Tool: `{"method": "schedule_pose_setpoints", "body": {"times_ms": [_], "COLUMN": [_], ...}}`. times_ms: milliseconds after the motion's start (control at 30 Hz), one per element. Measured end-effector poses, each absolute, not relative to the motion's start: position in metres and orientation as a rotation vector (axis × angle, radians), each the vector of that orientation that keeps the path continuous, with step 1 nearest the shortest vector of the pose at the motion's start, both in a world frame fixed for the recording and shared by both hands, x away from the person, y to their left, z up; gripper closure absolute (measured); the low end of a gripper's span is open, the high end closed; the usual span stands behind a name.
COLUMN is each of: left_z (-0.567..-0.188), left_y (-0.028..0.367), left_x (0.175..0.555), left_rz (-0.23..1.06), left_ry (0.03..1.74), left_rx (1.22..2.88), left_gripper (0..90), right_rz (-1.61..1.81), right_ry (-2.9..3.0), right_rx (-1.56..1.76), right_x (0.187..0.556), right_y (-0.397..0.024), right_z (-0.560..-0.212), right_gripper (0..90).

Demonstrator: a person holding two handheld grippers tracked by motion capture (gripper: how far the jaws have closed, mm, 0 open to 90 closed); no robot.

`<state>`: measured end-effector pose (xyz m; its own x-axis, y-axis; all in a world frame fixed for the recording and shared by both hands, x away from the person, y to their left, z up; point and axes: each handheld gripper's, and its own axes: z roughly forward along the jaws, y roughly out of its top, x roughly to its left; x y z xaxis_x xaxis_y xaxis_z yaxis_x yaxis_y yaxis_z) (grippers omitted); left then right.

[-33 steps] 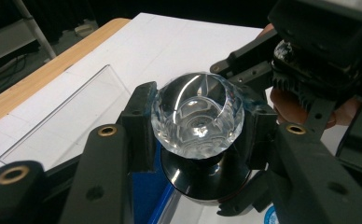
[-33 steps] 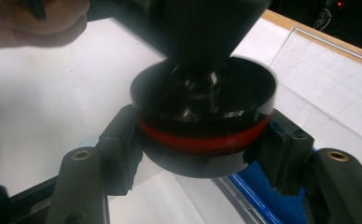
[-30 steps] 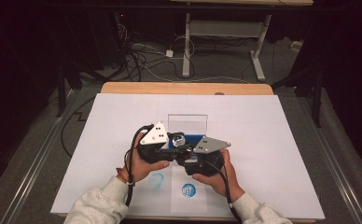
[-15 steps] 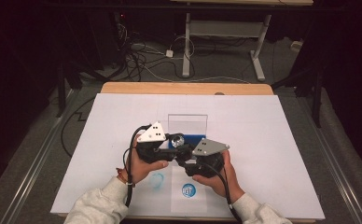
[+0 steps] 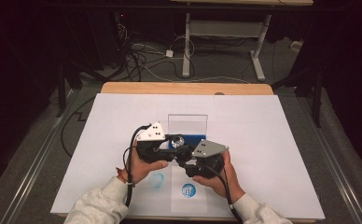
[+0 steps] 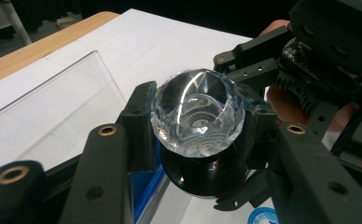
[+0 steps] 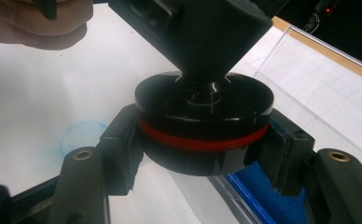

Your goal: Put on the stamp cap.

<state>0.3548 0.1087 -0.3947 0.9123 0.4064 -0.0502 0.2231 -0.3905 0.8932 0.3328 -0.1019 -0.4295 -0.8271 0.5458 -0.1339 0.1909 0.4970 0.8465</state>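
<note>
Between your two hands, just above the white sheet [image 5: 263,140] that covers the bench [image 5: 184,87], you hold a two-part object. Your left hand-held gripper [image 6: 195,128] is clamped on a clear faceted crystal knob [image 6: 198,114], its jaws pressing on the knob from either side; the gripper also shows in the high view [image 5: 172,148]. Below the knob, on the far side from the left gripper's camera, sits a round black base [image 6: 202,175], touching the knob's underside.

Your right hand-held gripper [image 7: 202,140] is closed on that black base [image 7: 202,123], one pad on each side of the disc. A red ring [image 7: 202,142] runs around the disc's edge between the pads. From above, this gripper [image 5: 186,158] meets the left one at the middle of the sheet.

Just beyond both grippers stands a clear plastic box [image 5: 187,125] with a blue foam pad [image 7: 272,191] in its floor; the pad lies below and to the right of the right gripper's jaws. Nearer you than the grippers, a faint blue ring mark [image 5: 157,179] lies on the sheet under your left hand [image 5: 144,168], and a round blue sticker [image 5: 188,190] sits beside your right hand [image 5: 221,179].
</note>
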Motion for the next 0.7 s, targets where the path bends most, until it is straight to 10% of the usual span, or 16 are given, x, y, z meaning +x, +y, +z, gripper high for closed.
{"method": "schedule_pose_setpoints", "body": {"times_ms": [700], "left_z": [-0.3854], "left_y": [0.108], "left_x": [0.3461], "left_rz": [0.309], "left_ry": [0.442], "left_rx": [2.0], "left_gripper": [54.2], "right_rz": [1.265], "right_ry": [2.326], "right_rx": [0.624], "right_x": [0.3357], "right_y": [-0.1044], "right_z": [-0.4339], "right_gripper": [34.4]}}
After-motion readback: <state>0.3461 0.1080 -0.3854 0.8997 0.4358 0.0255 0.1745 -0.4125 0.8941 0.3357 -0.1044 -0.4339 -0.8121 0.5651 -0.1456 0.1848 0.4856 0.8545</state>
